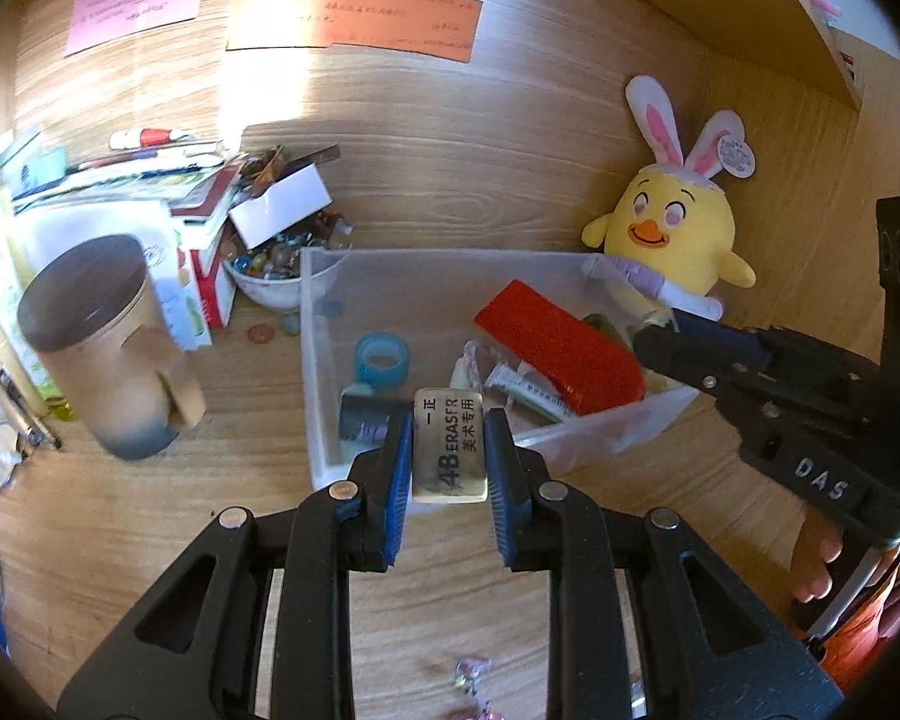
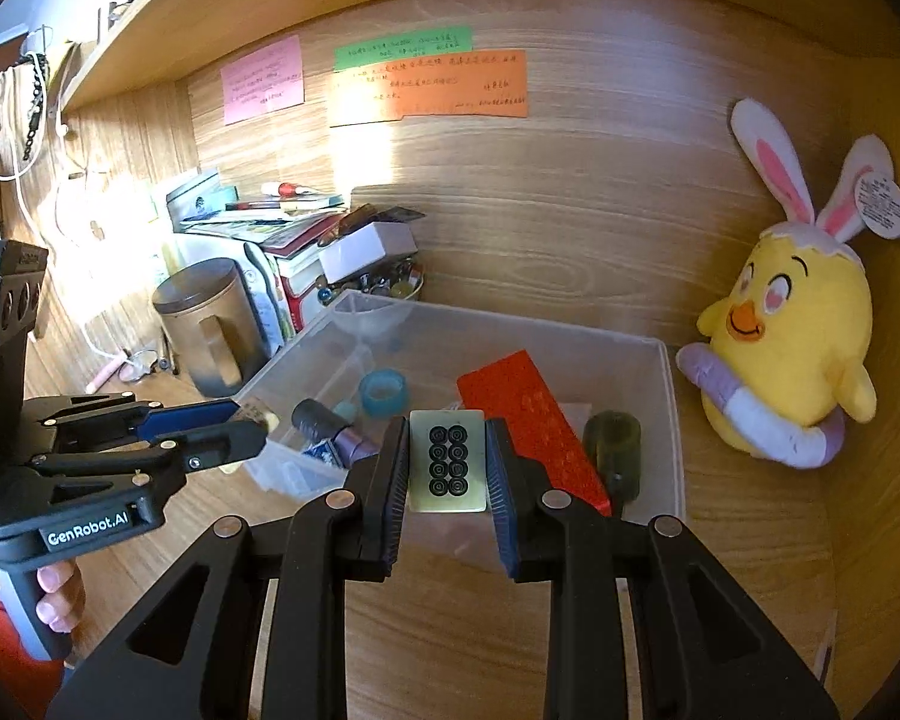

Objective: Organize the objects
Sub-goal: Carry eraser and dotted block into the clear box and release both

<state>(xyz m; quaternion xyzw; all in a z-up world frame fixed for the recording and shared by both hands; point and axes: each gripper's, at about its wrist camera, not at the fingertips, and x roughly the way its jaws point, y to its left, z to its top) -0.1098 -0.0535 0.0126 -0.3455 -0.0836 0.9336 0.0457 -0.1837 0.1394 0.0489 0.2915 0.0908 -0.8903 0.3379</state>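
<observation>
While I am clamping the eraser [image 1: 450, 444] in my left gripper [image 1: 449, 462] and what is probably a mahjong tile [image 2: 447, 461] in my right gripper [image 2: 447, 468], both are hanging near the clear bin [image 2: 666, 420]; releasing early is risking a drop onto the desk [image 2: 450, 630].

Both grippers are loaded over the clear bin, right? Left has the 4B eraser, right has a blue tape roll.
Not quite. The left gripper does grip the eraser, but the right gripper holds a mahjong tile with eight circles, as the right wrist view shows. The blue tape roll lies inside the bin.
</observation>
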